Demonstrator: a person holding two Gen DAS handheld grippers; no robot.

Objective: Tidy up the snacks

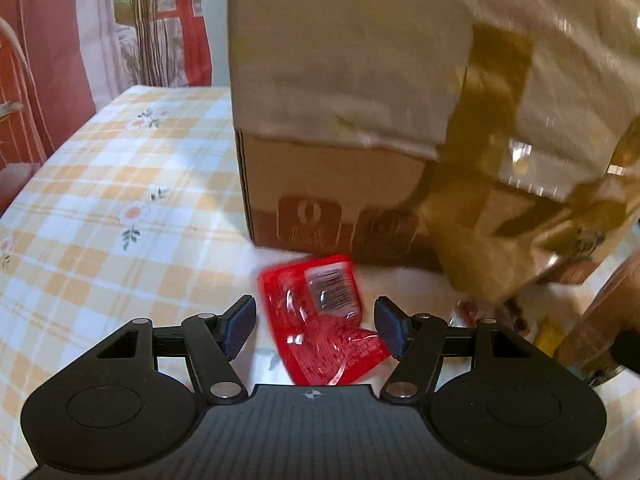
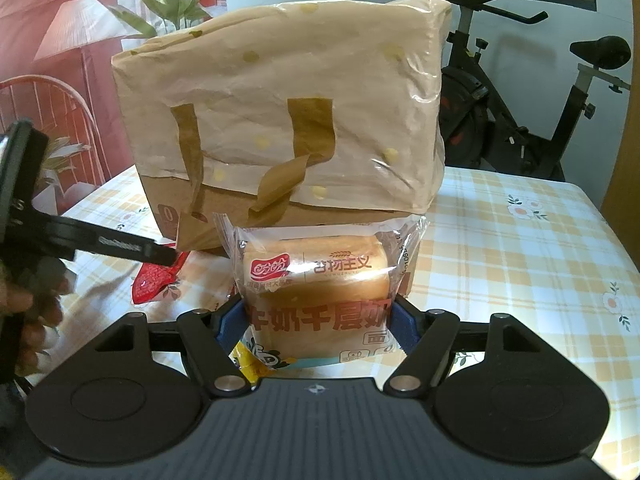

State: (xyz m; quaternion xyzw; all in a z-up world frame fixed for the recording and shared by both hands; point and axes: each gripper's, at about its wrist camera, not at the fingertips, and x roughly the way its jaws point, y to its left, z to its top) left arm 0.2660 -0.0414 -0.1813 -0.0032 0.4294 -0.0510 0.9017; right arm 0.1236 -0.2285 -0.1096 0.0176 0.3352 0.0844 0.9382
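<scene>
On the checked tablecloth [image 1: 120, 168] at the box's [image 1: 328, 184] 6 o'clock lies the red snack packet [image 1: 320, 320], untouched between the left gripper's [image 1: 316, 326] spread jaws: lower squarely, then close, while the right gripper [image 2: 316, 322] pinches the wrapped bread loaf [image 2: 316, 280].

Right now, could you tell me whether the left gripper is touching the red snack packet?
Apart. The left wrist view shows the left gripper open, with bare gaps between each pad and the red packet.
</scene>
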